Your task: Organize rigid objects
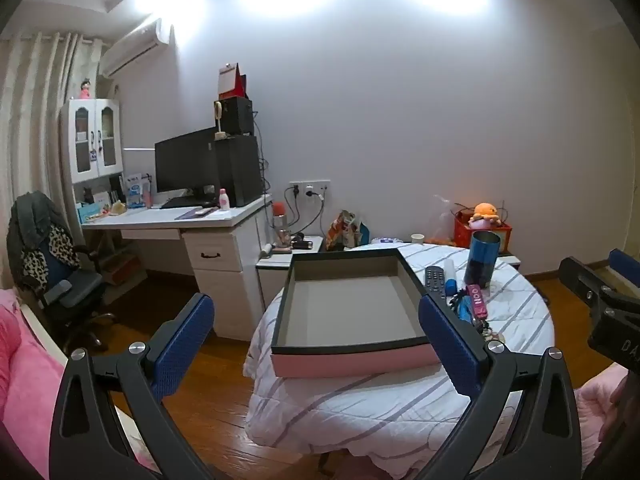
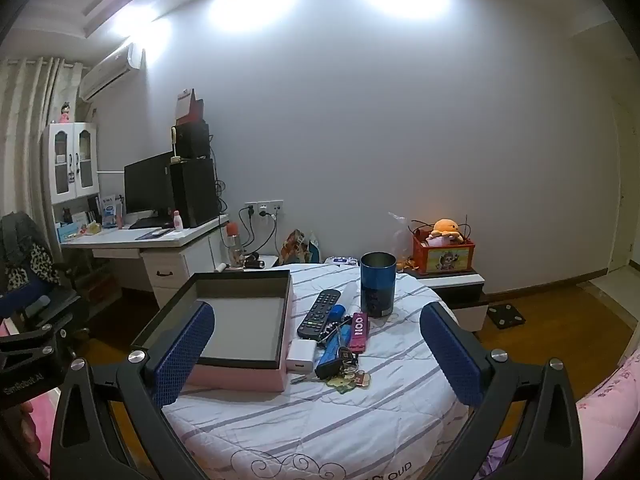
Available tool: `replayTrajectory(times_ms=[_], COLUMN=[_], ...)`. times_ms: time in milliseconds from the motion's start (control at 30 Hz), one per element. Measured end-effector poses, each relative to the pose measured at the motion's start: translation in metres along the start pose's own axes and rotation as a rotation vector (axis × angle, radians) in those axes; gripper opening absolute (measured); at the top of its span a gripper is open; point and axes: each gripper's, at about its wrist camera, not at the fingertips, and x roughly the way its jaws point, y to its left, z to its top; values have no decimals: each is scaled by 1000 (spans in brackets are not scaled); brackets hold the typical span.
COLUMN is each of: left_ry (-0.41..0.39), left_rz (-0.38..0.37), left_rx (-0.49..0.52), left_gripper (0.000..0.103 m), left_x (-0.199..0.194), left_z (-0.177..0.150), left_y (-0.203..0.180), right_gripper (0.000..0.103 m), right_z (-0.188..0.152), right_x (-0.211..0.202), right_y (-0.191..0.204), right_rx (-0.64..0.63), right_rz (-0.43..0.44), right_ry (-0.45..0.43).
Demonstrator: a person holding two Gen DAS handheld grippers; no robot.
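Both tools, left (image 1: 316, 344) and right (image 2: 316, 354), hovering spread, empty. Black remote (image 2: 318, 314), blue metal tumbler (image 2: 377, 284) sitting beside empty pink shallow box (image 2: 240, 376) on quilted counter (image 2: 320, 420); tumbler risking toppling if clipped.

Bedroom interior. Pale wall (image 2: 400, 140) is filling most of the frame, with ceiling lights (image 2: 256, 8) glaring across its top. Air conditioner (image 2: 108, 72) is hanging at upper left, beside striped curtains (image 2: 24, 128) running down the left edge. White desk (image 1: 224, 236) is standing at left, carrying a dark monitor (image 1: 184, 164) and black tower (image 1: 240, 170); a white cabinet (image 1: 96, 140) is sitting behind it. Office chair (image 1: 56, 264) is standing at far left. Brown wood floor (image 2: 560, 320) is showing at right.
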Motion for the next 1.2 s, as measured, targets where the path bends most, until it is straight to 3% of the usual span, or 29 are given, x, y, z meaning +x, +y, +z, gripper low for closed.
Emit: replayTrajectory(times_ms=[33, 167, 367, 1200], left_ry=[-2, -6, -7, -17], left_rz=[2, -2, -20, -19], left_rx=[-1, -9, -7, -25], left_gripper=[103, 103, 103, 103], left_x=[0, 0, -3, 3], left_z=[0, 2, -9, -4], left_y=[0, 0, -4, -1], right_gripper=[103, 103, 103, 103], right_z=[0, 1, 0, 0], right_x=[2, 7, 12, 5], right_y=[1, 0, 3, 2], right_rx=[-9, -5, -9, -20], right_rz=[-9, -11, 1, 10], right_ry=[39, 43, 36, 27])
